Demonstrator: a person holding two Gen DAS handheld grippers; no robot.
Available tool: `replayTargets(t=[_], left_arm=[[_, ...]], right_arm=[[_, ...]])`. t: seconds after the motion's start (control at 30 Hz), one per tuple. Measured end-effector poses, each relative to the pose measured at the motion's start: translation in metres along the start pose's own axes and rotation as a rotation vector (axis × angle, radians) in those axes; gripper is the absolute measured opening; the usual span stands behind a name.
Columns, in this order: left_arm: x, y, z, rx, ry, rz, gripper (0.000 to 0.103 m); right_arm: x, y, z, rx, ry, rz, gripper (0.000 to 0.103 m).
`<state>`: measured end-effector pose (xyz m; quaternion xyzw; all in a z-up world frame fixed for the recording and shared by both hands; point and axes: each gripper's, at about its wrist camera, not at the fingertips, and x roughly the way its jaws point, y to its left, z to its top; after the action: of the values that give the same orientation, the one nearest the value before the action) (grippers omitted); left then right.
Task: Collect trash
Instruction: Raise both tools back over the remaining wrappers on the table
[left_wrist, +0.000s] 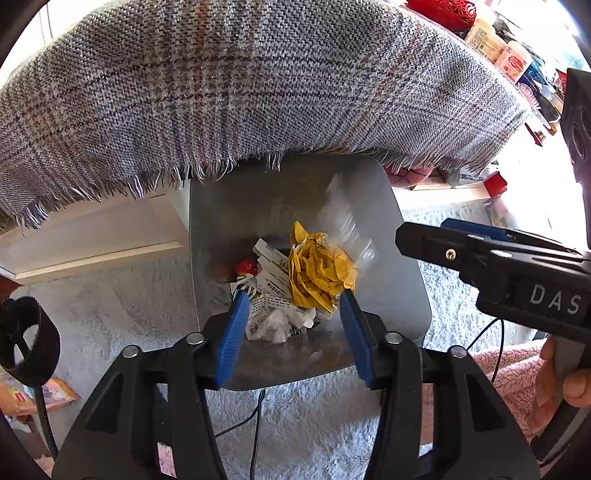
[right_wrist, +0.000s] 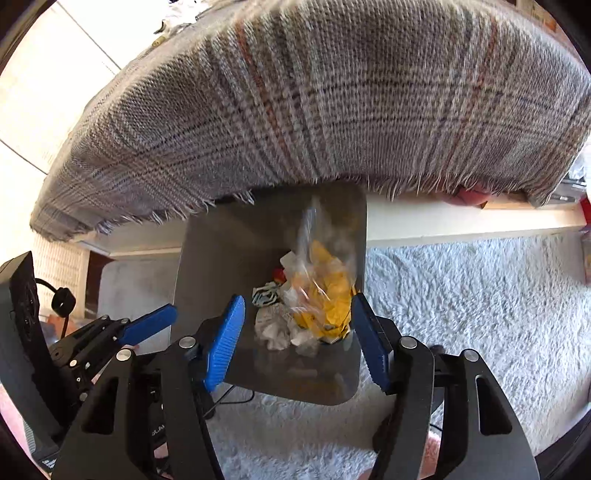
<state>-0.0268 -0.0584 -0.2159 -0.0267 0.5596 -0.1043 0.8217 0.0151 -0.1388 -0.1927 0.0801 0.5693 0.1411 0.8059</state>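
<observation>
Nearest the left wrist camera, the left gripper (left_wrist: 293, 306) points steeply down with its blue fingers (left_wrist: 231, 343) spread apart and nothing pressed between them. In the right wrist view the right gripper (right_wrist: 297, 314) hangs the same way, jaws wide and empty. Each gripper shows in the other's view: the right at 3 o'clock from the left, the left at 9 o'clock from the right.

Below both lies a pale shaggy rug (right_wrist: 461, 314), open at 3 o'clock in the right view, with a thin black cable (left_wrist: 255, 417) trailing across it at 6 o'clock in the left view.

Past the fingertips stands a grey bin (left_wrist: 406, 266), its mouth directly under both grippers. Inside lie white printed paper scraps (left_wrist: 271, 284), something red (left_wrist: 246, 266), and on top a crumpled yellow wrapper (left_wrist: 321, 275). The wrapper sits beyond the left fingertips, toward the right finger, apart from both pads. A clear plastic wrapper (right_wrist: 308, 243), motion-blurred, lies over the yellow one, ahead of the right gripper's open jaws.

At 12 o'clock a fringed grey plaid cloth (left_wrist: 258, 92) overhangs the bin's far rim.
</observation>
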Motion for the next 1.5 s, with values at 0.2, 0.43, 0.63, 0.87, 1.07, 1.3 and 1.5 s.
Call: replayTargets(t=[0.2,0.43,0.63,0.87,1.07,1.3,1.5], left_arm=[[-0.010,0.002,0.003,-0.005,-0.025,0.021,0.071],[-0.032,0.012,0.010,-0.036,-0.063,0.028,0.086],[-0.096,0.022,0.041,-0.020,-0.202,0.036,0.086],[-0.156,0.046,0.107,-0.004,-0.345,0.117,0.086],[-0.147,0.071,0.162,-0.032,-0.365,0.142,0.086],[-0.118,0.078,0.216,-0.025,-0.381,0.115,0.080],[-0.094,0.067,0.256,0.007,-0.392,0.099,0.076]], right_arm=[[-0.012,0.001,0.005,-0.002,-0.052,-0.029,0.098],[-0.026,-0.003,0.014,0.009,-0.067,0.012,0.099],[-0.093,-0.007,0.053,0.022,-0.238,0.060,0.099],[-0.129,-0.009,0.122,-0.002,-0.338,-0.012,0.099],[-0.112,-0.016,0.179,0.029,-0.353,-0.020,0.099],[-0.075,-0.018,0.223,-0.004,-0.333,-0.085,0.088],[-0.049,-0.018,0.238,-0.047,-0.313,-0.096,0.087]])
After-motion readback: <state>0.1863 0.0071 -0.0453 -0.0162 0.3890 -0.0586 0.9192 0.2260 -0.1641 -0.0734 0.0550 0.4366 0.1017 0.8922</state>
